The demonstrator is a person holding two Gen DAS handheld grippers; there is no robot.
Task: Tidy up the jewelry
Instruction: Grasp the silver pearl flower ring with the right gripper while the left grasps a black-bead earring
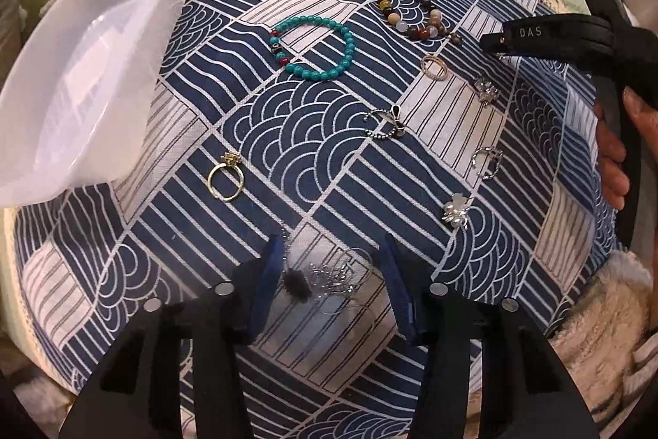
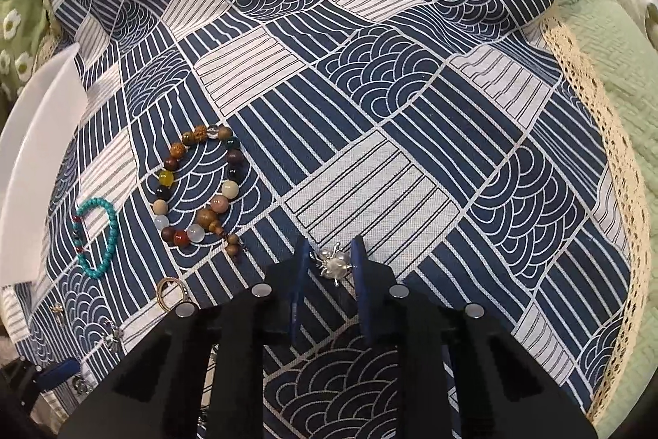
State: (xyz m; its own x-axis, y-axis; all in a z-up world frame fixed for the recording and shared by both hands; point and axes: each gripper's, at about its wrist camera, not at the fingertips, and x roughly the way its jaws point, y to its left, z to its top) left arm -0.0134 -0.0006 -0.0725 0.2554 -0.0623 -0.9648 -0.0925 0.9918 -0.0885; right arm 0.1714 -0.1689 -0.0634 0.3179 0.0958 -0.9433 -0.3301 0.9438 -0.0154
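Field notes. My left hand-held gripper [image 1: 333,274] hangs low over the patterned cloth [image 1: 312,134], fingers apart. Between them lies a tangle of thin silver wire with a small dark tuft, the wire earring cluster [image 1: 329,280]; it looks loose on the cloth, nothing clamped. I cannot tell whether either pad touches it.

My right hand-held gripper [image 2: 331,266] is also spread, its blue pads either side of a silver pearl brooch [image 2: 334,265]. The brooch sits just at the fingertips, not deep in the gap, and seems free of both pads.

Other pieces lie scattered ahead of the left: gold ring [image 1: 227,177] forward-left, turquoise bracelet [image 1: 314,49] further on, mixed bead bracelet [image 1: 413,12] beyond that. The white tray [image 1: 82,68] stands tilted at far left, well apart from the right gripper, nearer to the left.

Judgement: the right gripper is best placed for the brooch. It lies dead ahead, centred; a short advance, then closing across its body, should do.
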